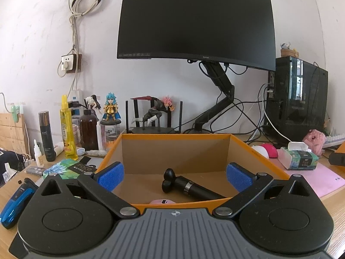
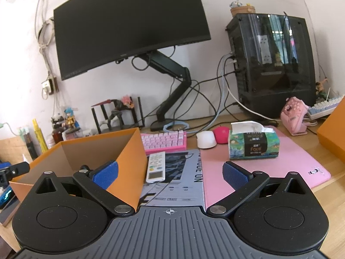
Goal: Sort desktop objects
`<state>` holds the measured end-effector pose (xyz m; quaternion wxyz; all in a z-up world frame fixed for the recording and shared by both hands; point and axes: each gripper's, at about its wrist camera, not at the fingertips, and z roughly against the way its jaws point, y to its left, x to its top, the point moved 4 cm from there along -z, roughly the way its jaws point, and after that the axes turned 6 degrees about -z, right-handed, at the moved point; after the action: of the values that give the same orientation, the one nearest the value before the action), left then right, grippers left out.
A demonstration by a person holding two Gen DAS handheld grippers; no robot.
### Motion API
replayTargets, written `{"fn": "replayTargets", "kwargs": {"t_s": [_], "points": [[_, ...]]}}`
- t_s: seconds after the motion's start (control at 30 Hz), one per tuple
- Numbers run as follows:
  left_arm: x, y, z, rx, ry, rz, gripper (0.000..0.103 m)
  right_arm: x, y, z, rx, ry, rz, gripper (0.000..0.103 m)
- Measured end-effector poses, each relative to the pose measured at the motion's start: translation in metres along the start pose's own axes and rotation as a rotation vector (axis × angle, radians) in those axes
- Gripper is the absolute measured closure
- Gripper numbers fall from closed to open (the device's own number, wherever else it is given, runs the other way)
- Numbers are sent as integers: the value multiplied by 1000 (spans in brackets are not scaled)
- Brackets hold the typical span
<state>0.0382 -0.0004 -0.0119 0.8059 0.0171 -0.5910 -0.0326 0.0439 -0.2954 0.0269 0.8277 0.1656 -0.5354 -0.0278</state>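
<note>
An orange cardboard box (image 1: pixel 258 153) stands open on the desk; it also shows in the right wrist view (image 2: pixel 131 149). A black electric shaver (image 1: pixel 187 186) lies inside it, with a pink object (image 1: pixel 162 201) just visible at the near wall. My left gripper (image 1: pixel 175 176) is open and empty, above the box's near edge. My right gripper (image 2: pixel 170 173) is open and empty, above a white remote control (image 2: pixel 156 166) lying on a grey printed mat (image 2: pixel 183 177). A tissue pack (image 2: pixel 252 143), a white mouse (image 2: pixel 206 139) and a pink keyboard (image 2: pixel 163 140) lie beyond.
A monitor (image 2: pixel 129 23) on an arm and a black PC case (image 2: pixel 273 64) stand at the back. Bottles (image 1: pixel 69 129), figurines (image 1: pixel 110 110), a blue shaver (image 1: pixel 15 202) and a second tissue pack (image 1: pixel 64 168) crowd the left. Another orange box (image 2: pixel 334 133) stands at the right.
</note>
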Motion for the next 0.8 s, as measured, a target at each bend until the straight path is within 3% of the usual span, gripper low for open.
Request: {"fn": "replayTargets", "kwargs": {"t_s": [0.4, 0.8], "points": [[-11, -1, -2, 7, -10, 12, 0, -6, -4, -6, 0, 0, -9, 0], [6, 12, 0, 18, -11, 33, 0, -8, -2, -6, 11, 3, -6, 0]]}}
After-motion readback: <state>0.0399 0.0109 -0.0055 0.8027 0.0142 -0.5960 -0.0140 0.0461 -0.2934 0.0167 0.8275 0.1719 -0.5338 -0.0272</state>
